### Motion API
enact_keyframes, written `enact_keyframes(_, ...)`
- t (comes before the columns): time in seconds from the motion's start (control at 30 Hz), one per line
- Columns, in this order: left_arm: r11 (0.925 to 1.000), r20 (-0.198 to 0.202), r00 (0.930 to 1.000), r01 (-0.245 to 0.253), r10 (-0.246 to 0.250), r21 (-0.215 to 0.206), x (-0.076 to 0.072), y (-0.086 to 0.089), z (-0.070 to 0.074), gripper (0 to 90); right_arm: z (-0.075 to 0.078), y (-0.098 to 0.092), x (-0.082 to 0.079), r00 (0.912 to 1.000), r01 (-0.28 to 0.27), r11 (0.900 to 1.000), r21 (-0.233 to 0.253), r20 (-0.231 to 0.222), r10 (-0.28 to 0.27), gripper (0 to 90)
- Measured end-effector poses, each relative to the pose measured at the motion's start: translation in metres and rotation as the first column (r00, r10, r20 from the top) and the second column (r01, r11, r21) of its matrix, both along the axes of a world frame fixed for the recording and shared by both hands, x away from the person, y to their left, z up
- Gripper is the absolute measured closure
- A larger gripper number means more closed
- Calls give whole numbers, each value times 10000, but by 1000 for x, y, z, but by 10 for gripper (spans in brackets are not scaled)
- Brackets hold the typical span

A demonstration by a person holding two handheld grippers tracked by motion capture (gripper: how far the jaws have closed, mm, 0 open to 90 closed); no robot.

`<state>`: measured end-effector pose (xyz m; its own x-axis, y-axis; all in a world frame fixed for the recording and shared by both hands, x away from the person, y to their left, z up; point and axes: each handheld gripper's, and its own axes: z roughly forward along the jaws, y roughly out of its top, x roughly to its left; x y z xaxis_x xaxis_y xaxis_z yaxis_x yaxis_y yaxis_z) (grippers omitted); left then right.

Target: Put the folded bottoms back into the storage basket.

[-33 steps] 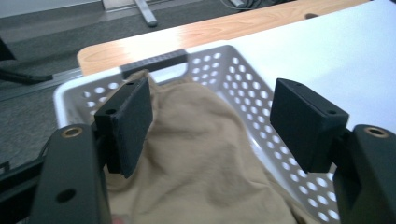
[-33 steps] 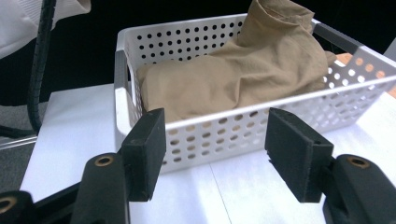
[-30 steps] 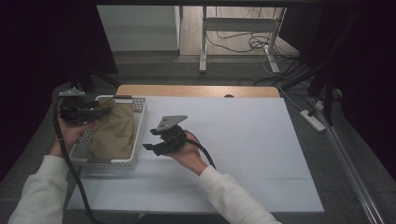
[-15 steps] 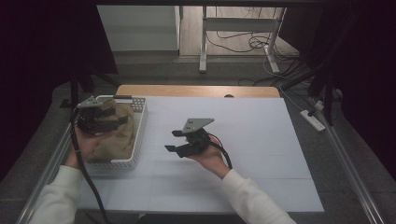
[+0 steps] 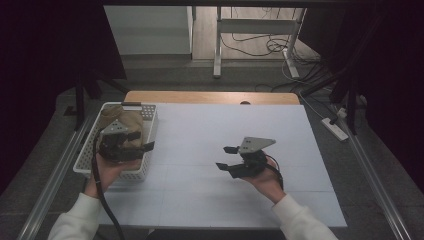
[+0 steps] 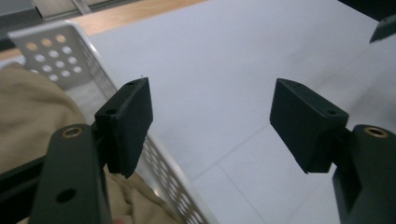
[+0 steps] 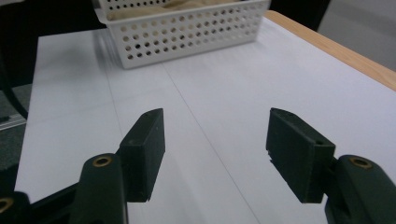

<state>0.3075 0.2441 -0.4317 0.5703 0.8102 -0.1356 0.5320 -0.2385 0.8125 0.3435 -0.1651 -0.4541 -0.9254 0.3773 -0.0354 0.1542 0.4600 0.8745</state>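
Observation:
A white perforated basket (image 5: 149,116) stands at the table's left, with a tan cloth (image 5: 125,120) bunched inside it. My left gripper (image 5: 145,142) hovers over the basket's near part, open, jaws pointing right with nothing between them. In the left gripper view the gripper (image 6: 210,107) spans the basket's right rim (image 6: 70,51), the cloth (image 6: 28,116) to its left. My right gripper (image 5: 224,157) is held above the white table right of centre, open and empty, jaws pointing left. Its own view has the gripper (image 7: 215,135) facing the basket (image 7: 187,28) across bare table.
The white tabletop (image 5: 210,130) ends at a wooden back edge (image 5: 210,96). Metal rails run along the left (image 5: 55,170) and right (image 5: 375,175) sides. A power strip (image 5: 332,127) lies on the floor at right. Cables and table legs lie beyond.
My left gripper has swung from the basket's far left to over its near right. My right gripper has drawn away from the basket, rightward to the table's middle right. Both stay open.

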Motion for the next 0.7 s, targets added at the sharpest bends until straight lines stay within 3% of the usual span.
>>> enact_keyframes(0.13,9997,69,9998,211,-210,-155,-16,-6,-7,291,-5,-32,-10,9993,365,9992,-129,-16,-365,365)
enact_keyframes(0.23,9987,-132,9987,489,-487,148,-21,-12,-12,279,-9,-56,-16,9977,675,9977,-66,29,-675,365)
enact_keyframes(0.33,9979,-170,9978,637,-635,73,-26,-16,-16,279,-8,-75,-19,9941,1084,9941,67,-41,-1083,365)
enact_keyframes(0.43,9971,-226,9968,764,-762,69,-30,-20,-21,279,-10,-89,-22,9925,1219,9925,15,-92,-1219,362)
enact_keyframes(0.53,9962,-289,9968,763,-752,410,-34,-23,-25,270,-16,-99,-25,9916,1281,9915,-212,-140,-1284,361)
enact_keyframes(0.7,9968,-380,9967,726,-714,328,-39,-21,-31,270,-21,-110,-29,9891,1455,9884,-446,-159,-1463,361)
